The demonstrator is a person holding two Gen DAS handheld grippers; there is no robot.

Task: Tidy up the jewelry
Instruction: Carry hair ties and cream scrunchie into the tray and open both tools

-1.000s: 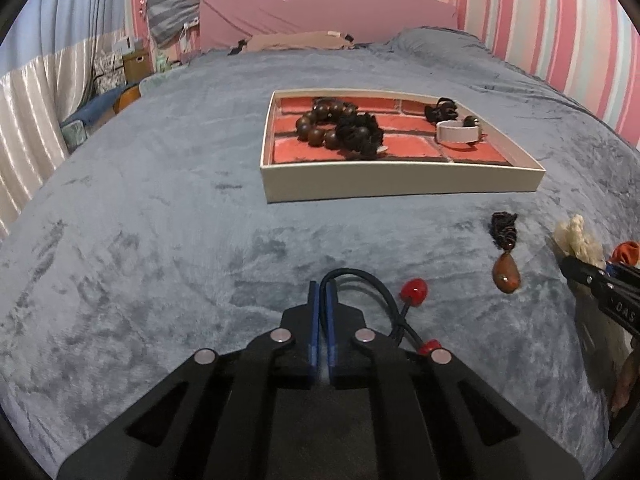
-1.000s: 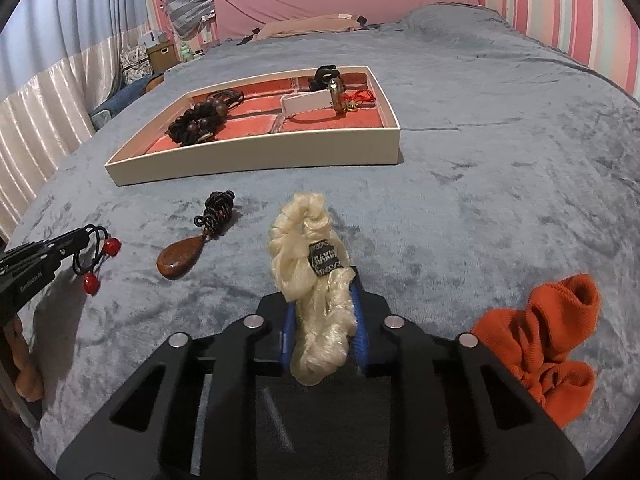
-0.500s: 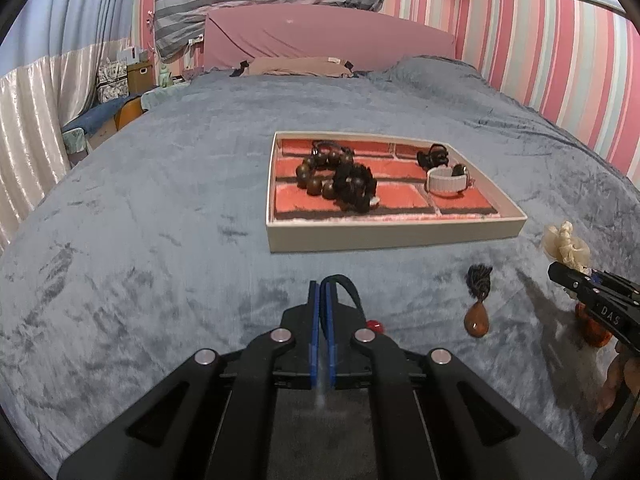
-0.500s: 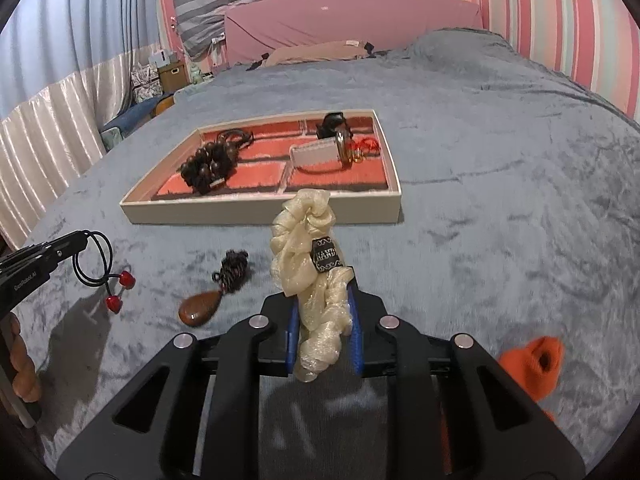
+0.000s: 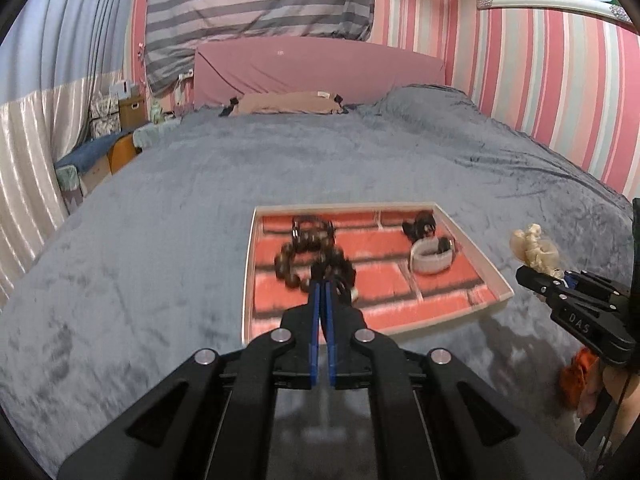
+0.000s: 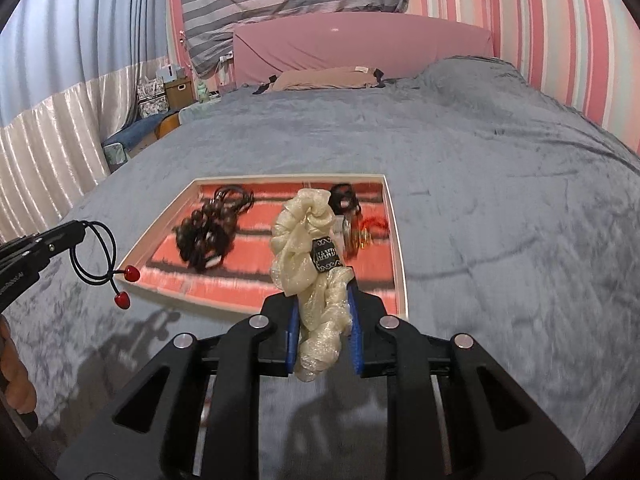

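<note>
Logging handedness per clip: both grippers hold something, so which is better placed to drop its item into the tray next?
Right, narrowly. The right gripper holds the cream scrunchie over the tray's near rim. The left gripper hangs its black hair tie just outside the tray's left edge.

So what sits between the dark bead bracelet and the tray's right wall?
In the left wrist view, a white band and a black piece lie between the bead bracelet and the tray wall.

"das" on right tongs (image 5: 538, 280); scrunchie (image 6: 310, 248) tag unclear
</note>
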